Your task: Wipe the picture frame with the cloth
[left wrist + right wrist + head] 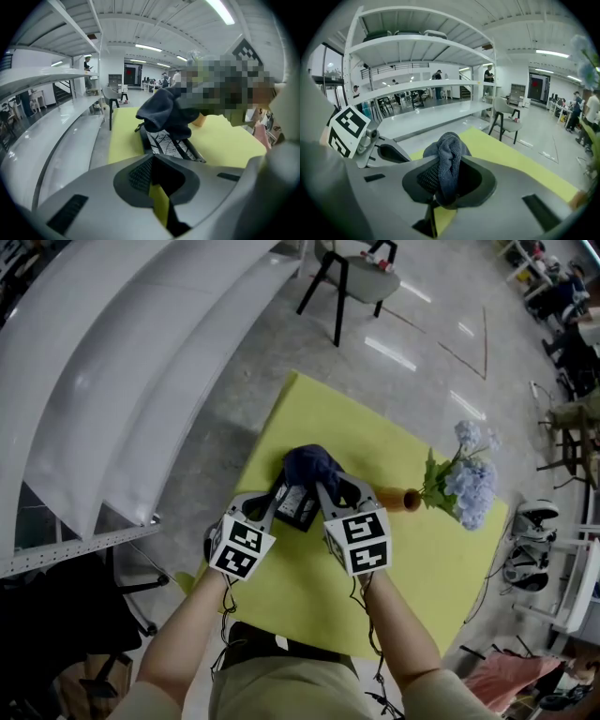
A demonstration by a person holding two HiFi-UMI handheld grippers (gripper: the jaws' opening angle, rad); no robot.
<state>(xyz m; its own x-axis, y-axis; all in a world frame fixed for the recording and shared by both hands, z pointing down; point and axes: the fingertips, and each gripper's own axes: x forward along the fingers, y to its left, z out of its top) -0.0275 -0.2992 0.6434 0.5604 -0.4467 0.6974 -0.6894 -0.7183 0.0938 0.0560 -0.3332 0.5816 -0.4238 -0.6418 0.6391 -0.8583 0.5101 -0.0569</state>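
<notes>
Yellow table [309, 418], blue flowers [469, 479] lying on it, grey chair [352, 277], white shelves [112, 362]

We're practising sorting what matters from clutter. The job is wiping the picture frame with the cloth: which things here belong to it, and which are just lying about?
Belong to the job: dark blue cloth, clamped in the right gripper; black-edged picture frame on the yellow table.

Just lying about: tan vase of pale blue flowers; grey chair beyond the table.
</notes>
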